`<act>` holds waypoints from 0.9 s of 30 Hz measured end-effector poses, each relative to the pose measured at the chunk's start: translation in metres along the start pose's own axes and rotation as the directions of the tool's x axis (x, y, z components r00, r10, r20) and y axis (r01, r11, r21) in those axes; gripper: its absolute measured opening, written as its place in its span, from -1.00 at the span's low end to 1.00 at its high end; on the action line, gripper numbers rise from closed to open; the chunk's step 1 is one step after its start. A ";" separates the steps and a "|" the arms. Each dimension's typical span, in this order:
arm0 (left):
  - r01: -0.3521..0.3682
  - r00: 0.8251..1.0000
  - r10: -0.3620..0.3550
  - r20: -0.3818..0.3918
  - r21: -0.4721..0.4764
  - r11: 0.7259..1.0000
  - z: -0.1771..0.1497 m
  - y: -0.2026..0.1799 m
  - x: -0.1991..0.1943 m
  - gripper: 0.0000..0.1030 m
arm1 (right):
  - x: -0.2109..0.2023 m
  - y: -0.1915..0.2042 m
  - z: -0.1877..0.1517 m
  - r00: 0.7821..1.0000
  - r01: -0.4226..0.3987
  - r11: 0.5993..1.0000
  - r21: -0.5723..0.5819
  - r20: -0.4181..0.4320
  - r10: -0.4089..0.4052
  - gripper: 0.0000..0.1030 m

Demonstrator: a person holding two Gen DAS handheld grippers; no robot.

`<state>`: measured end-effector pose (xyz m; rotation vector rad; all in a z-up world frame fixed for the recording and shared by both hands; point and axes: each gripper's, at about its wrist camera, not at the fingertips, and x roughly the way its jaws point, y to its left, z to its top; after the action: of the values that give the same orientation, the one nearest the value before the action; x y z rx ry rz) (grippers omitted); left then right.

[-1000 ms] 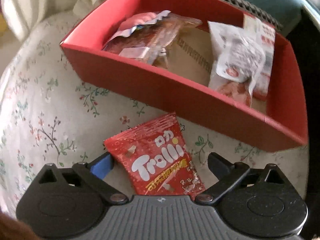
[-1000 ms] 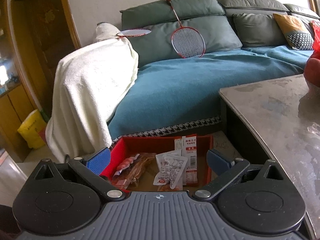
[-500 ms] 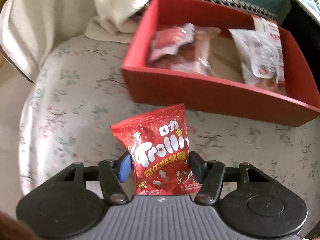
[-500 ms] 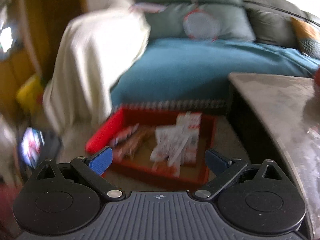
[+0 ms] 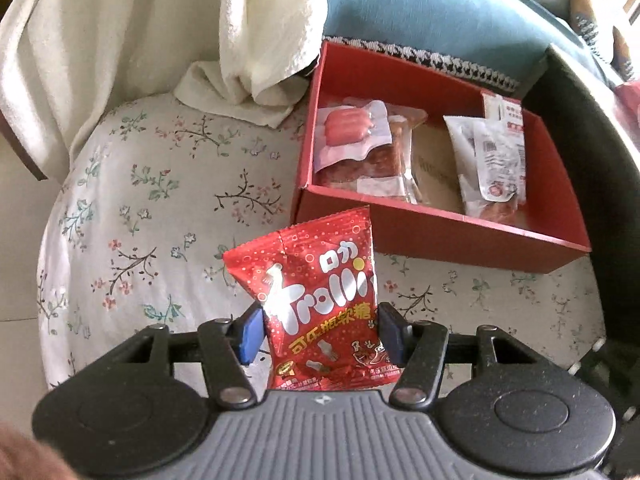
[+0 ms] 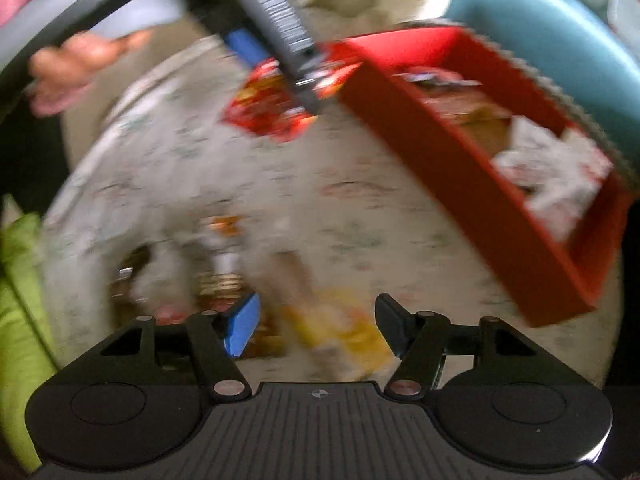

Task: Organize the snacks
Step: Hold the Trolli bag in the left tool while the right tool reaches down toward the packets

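My left gripper (image 5: 320, 332) is shut on a red Trolli gummy bag (image 5: 320, 300) and holds it upright above the floral cushion (image 5: 160, 216). The red cardboard box (image 5: 440, 236) stands just beyond, with a pink sausage pack (image 5: 352, 132) and white packets (image 5: 492, 160) inside. The right wrist view is blurred. There my right gripper (image 6: 316, 320) hangs low over the cushion with its jaws closing. A yellow packet (image 6: 336, 328) lies between the fingers, which do not touch it. Higher in that view the same red bag (image 6: 272, 108) hangs beside the box (image 6: 460, 168).
A cream blanket (image 5: 140, 40) hangs at the back left, and a teal sofa (image 5: 420, 8) runs behind the box. More blurred snack packets (image 6: 216, 280) lie left of my right gripper. A person's hand (image 6: 60, 76) is at the upper left, a green object (image 6: 20, 300) at the left edge.
My left gripper shut on the Trolli bag, lifted it and drew back from the box. My right gripper swung down from facing the sofa to the cushion, its jaws narrowing.
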<state>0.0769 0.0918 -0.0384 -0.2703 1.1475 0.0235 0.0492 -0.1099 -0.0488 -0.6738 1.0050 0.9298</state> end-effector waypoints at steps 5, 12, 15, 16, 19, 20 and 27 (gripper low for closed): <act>0.020 1.000 -0.020 -0.008 -0.011 1.000 -0.002 0.013 -0.004 -0.01 | 0.016 0.027 0.008 0.994 -0.106 0.994 -0.026 -0.018 0.106 0.37; 0.036 0.999 -0.036 0.012 -0.003 0.999 -0.003 0.013 -0.012 -0.01 | 0.039 0.036 0.021 0.983 -0.174 0.985 -0.019 -0.058 0.173 0.26; 0.044 0.999 -0.044 0.010 0.004 0.999 -0.003 0.012 -0.013 -0.01 | 0.039 0.030 0.024 0.979 -0.193 0.981 0.031 -0.064 0.195 0.24; 0.045 0.999 -0.045 0.008 0.007 0.999 -0.004 0.011 -0.013 -0.01 | 0.039 0.030 0.023 0.979 -0.192 0.981 0.037 -0.064 0.195 0.25; 0.046 0.999 -0.046 0.007 0.017 0.999 -0.005 0.010 -0.014 0.00 | 0.039 0.043 0.020 0.987 -0.150 0.988 -0.039 -0.072 0.147 0.40; 0.045 0.999 -0.045 0.006 0.017 0.999 -0.005 0.010 -0.013 0.00 | 0.040 0.050 0.019 0.987 -0.144 0.987 -0.067 -0.078 0.139 0.49; 0.051 0.999 -0.051 0.003 0.021 0.998 -0.005 0.009 -0.013 0.00 | 0.040 0.037 0.028 0.985 -0.141 0.990 0.000 -0.103 0.140 -0.04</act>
<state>0.0658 0.1007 -0.0302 -0.2802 1.1360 -0.0328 0.0369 -0.0565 -0.0759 -0.6690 1.1522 1.0304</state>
